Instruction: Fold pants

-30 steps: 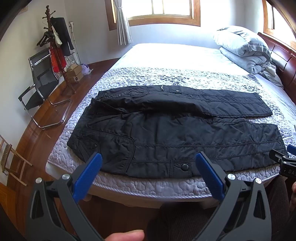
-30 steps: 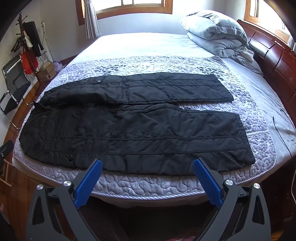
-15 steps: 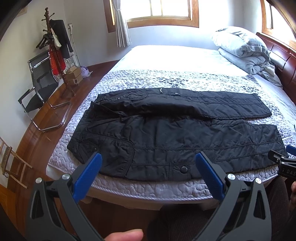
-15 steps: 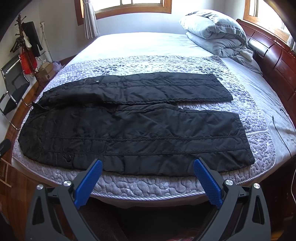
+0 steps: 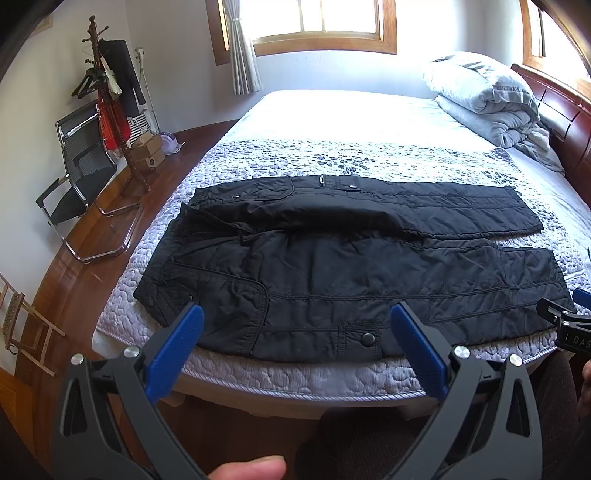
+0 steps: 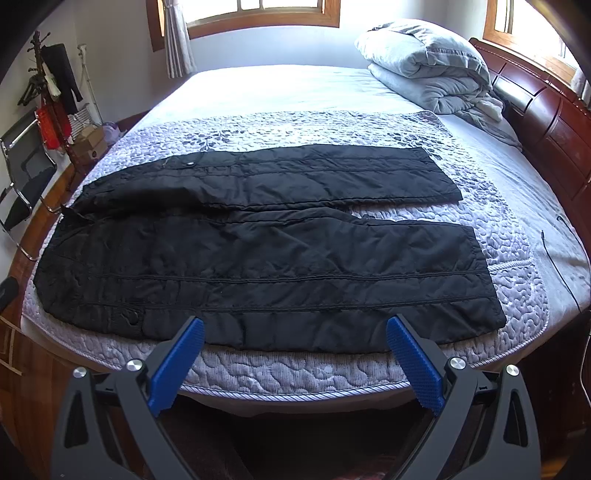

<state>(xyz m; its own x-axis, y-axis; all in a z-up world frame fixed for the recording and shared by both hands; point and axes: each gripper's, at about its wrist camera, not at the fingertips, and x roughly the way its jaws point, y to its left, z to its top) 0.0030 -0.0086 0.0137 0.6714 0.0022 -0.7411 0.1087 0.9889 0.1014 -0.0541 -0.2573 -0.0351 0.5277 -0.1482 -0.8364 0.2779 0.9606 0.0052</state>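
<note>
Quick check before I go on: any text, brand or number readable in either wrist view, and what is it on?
"DAS": white letters on the black body of the right gripper, cut off by the right edge of the left wrist view.
Cardboard boxes by the coat rack: any print too small to read.
Black pants: no readable label.

We saw a bed [image 5: 332, 376] with a quilted grey cover, a folded grey duvet [image 5: 484, 96] by its dark wooden headboard [image 6: 546, 122], bright wood-framed windows [image 5: 314, 22], white walls, a polished wooden floor [image 5: 85, 280], a black chair [image 5: 81, 170] and a coat stand [image 5: 110, 96].
</note>
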